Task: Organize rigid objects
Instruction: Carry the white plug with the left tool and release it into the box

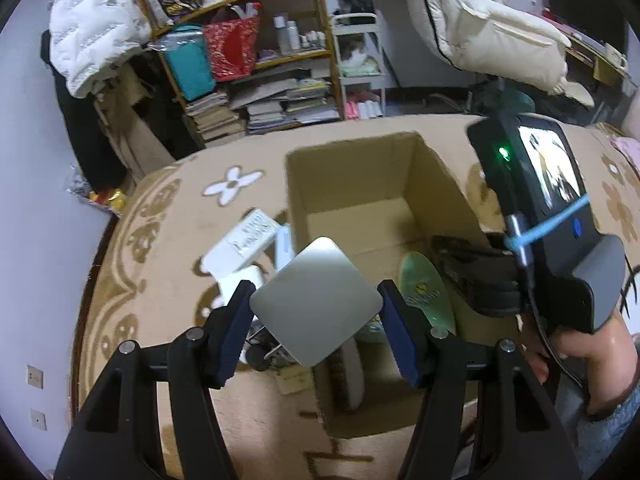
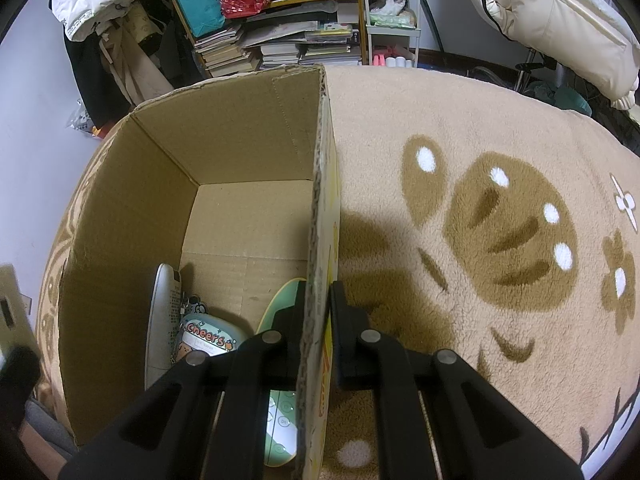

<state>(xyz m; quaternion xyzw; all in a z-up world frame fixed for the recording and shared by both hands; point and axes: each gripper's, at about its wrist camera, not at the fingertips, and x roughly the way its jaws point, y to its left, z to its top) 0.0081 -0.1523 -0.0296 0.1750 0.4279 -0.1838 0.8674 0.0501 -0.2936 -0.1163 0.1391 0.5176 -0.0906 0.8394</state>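
Observation:
My left gripper (image 1: 316, 312) is shut on a flat silver square plate (image 1: 316, 300) with rounded corners, pinched corner to corner between the blue pads above the near left wall of an open cardboard box (image 1: 436, 184). My right gripper (image 2: 318, 286) is shut on the box's right wall (image 2: 324, 160), one finger inside and one outside; it also shows in the left wrist view as my right gripper (image 1: 452, 252). Inside the box lie a green oval item (image 2: 280, 304), a teal "Cheers" tag (image 2: 212, 338), a long white object (image 2: 162, 320) and a pale remote (image 2: 280, 428).
White boxes (image 1: 240, 240) and a small dark item (image 1: 260, 354) lie on the beige patterned blanket (image 2: 480, 220) left of the box. A person's hand (image 1: 580, 348) holds the right gripper. Behind stand a cluttered bookshelf (image 1: 264, 80) and hanging coats (image 1: 96, 20).

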